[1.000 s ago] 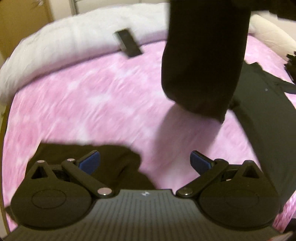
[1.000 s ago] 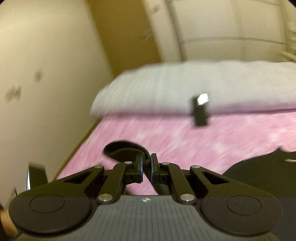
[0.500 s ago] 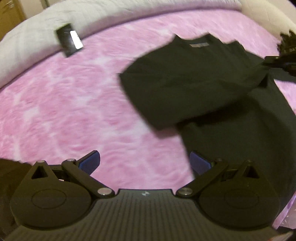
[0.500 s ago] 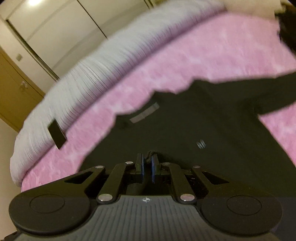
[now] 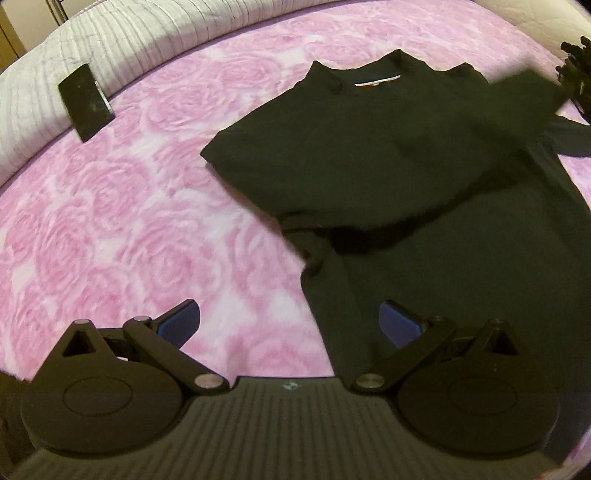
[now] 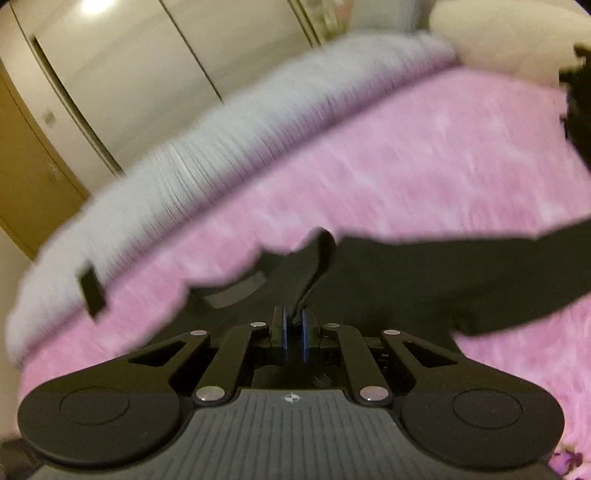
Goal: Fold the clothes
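Note:
A black shirt [image 5: 424, 184] lies on the pink rose-patterned bedspread [image 5: 129, 221], its upper part folded over the lower part, with the collar at the far side. My left gripper [image 5: 290, 321] is open and empty, hovering above the shirt's near left edge. My right gripper [image 6: 293, 332] is shut on a fold of the black shirt [image 6: 406, 280] near the collar. The right wrist view is blurred by motion.
A black phone [image 5: 85, 101] lies at the far left where the bedspread meets a white ribbed quilt [image 5: 129, 33]; the phone also shows in the right wrist view [image 6: 92, 288]. A dark frayed item [image 5: 576, 74] lies at the far right. Closet doors [image 6: 129, 74] stand behind the bed.
The shirt hung in the air a second ago; now it lies flat on the bed, folded over itself. My right gripper has come down with it. My left gripper stayed open.

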### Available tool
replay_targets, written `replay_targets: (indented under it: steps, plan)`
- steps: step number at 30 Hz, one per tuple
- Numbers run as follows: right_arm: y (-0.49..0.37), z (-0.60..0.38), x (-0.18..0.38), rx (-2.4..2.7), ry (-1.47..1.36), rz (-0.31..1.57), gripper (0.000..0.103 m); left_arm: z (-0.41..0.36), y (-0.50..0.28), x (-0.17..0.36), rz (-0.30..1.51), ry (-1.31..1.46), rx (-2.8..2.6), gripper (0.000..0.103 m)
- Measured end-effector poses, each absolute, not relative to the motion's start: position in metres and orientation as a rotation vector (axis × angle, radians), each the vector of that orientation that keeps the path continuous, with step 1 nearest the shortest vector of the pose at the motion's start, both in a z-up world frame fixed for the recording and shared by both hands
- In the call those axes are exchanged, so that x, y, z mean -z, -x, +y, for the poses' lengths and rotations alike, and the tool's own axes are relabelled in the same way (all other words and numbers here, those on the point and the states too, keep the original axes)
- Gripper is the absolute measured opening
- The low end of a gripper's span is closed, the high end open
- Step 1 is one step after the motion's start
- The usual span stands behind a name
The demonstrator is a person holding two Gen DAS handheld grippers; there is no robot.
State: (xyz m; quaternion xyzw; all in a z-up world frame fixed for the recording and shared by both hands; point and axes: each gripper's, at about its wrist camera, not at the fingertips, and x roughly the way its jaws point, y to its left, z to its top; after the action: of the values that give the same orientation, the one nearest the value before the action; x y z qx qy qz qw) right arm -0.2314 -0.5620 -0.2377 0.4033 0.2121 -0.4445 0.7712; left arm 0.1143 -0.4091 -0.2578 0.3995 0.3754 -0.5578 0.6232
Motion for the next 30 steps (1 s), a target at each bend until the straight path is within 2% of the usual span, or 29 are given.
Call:
replay_targets:
  steps: [5,11,13,16,18,30]
  plan:
    - [0.248,-0.575,0.272,1.023,-0.879,0.523,0.009,-0.445,-0.123,0.278,0.863,-0.898,1.262,0.102]
    - [0.253,-0.583,0.271,1.034,-0.887,0.52,0.009,-0.462,-0.118,0.309,0.827,-0.91,1.211,0.1]
    - [0.255,-0.586,0.271,1.038,-0.89,0.519,0.009,-0.457,-0.124,0.314,0.772,-0.886,1.077,0.096]
    - [0.257,-0.59,0.271,1.043,-0.894,0.518,0.009,-0.433,-0.15,0.313,0.794,-0.811,0.827,0.098]
    - [0.259,-0.593,0.271,1.046,-0.897,0.516,0.009,-0.419,-0.158,0.317,0.856,-0.801,0.809,0.099]
    - [0.256,-0.586,0.28,1.042,-0.853,0.621,0.011,-0.403,-0.156,0.313,0.863,-0.849,0.884,0.1]
